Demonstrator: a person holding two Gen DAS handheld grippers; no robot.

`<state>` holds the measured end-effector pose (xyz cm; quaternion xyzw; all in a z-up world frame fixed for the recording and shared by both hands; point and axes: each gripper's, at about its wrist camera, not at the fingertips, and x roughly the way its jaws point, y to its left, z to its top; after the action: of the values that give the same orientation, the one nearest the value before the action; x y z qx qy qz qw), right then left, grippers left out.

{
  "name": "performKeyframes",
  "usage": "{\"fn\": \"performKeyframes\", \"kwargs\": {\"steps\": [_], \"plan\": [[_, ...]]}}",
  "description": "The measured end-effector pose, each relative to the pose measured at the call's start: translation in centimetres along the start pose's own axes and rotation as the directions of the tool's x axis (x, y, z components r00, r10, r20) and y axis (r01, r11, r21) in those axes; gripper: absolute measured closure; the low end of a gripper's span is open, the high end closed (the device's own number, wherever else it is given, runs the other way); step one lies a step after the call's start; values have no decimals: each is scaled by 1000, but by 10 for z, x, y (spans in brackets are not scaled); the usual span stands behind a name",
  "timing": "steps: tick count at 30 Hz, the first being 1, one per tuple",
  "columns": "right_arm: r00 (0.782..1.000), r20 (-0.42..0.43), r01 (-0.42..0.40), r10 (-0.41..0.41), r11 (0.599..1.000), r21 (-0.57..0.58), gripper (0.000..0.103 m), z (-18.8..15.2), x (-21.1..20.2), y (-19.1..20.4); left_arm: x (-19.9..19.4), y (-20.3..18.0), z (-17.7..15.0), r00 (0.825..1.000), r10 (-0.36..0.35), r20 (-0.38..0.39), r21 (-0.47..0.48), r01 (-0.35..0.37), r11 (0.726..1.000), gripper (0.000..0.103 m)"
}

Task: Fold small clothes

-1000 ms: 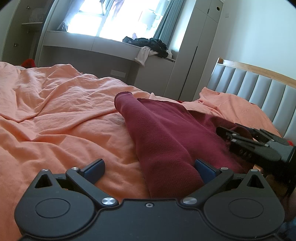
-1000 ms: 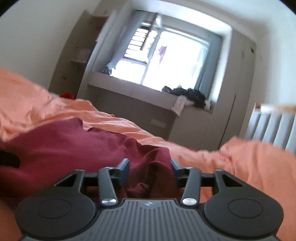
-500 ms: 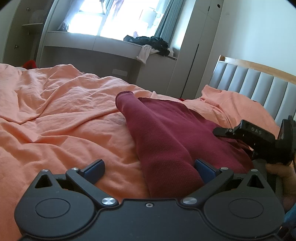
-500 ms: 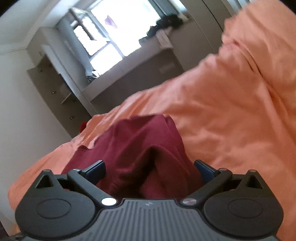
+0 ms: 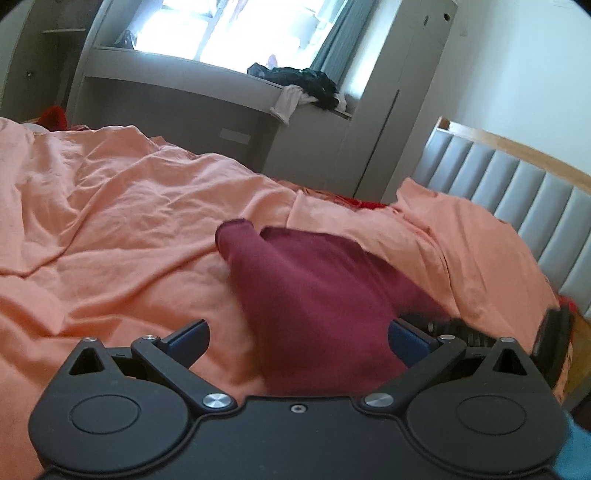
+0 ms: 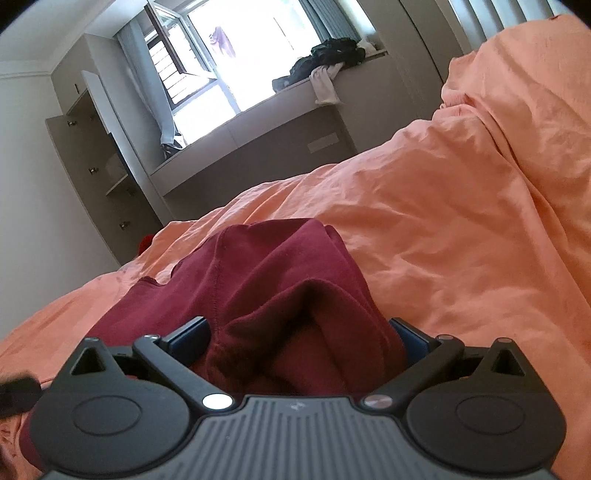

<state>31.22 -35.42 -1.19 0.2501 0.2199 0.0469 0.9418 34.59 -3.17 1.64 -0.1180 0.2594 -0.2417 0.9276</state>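
your left gripper (image 5: pixel 297 338) and right gripper (image 6: pixel 297 338) both stand spread wide over the rumpled orange cotton bedsheet (image 5: pixel 122 229), each straddling but not pinching the dark maroon knit garment (image 5: pixel 317 295) lying bunched on the bed.

You are in a home bedroom. A bed (image 5: pixel 129 229) with a rumpled orange cover fills your view, with a padded grey headboard (image 5: pixel 517 192) at one end. Beyond it a bright window (image 5: pixel 229 29) with curtains sits above a built-in ledge (image 5: pixel 177 74) piled with clothes (image 5: pixel 299 83), flanked by tall wardrobes (image 5: pixel 399 96).
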Motion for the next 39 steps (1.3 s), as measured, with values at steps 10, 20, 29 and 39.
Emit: {"fn": "performKeyframes", "kwargs": {"steps": [10,20,29,39], "plan": [[999,40,4,-4,1000,-1,0,-8,-3,1,26,21,-31,1000,15,-21,-65,-17,998,0],[998,54,22,-23,1000,8,0,-12,-4,4,27,24,-32,1000,6,-11,-77,-6,997,0],[998,64,23,-23,1000,11,0,-14,-5,4,27,24,-34,1000,7,-4,-76,-8,997,0],[998,65,23,-24,1000,11,0,-15,-5,4,27,24,-34,1000,8,-3,-76,-8,997,0]]}}
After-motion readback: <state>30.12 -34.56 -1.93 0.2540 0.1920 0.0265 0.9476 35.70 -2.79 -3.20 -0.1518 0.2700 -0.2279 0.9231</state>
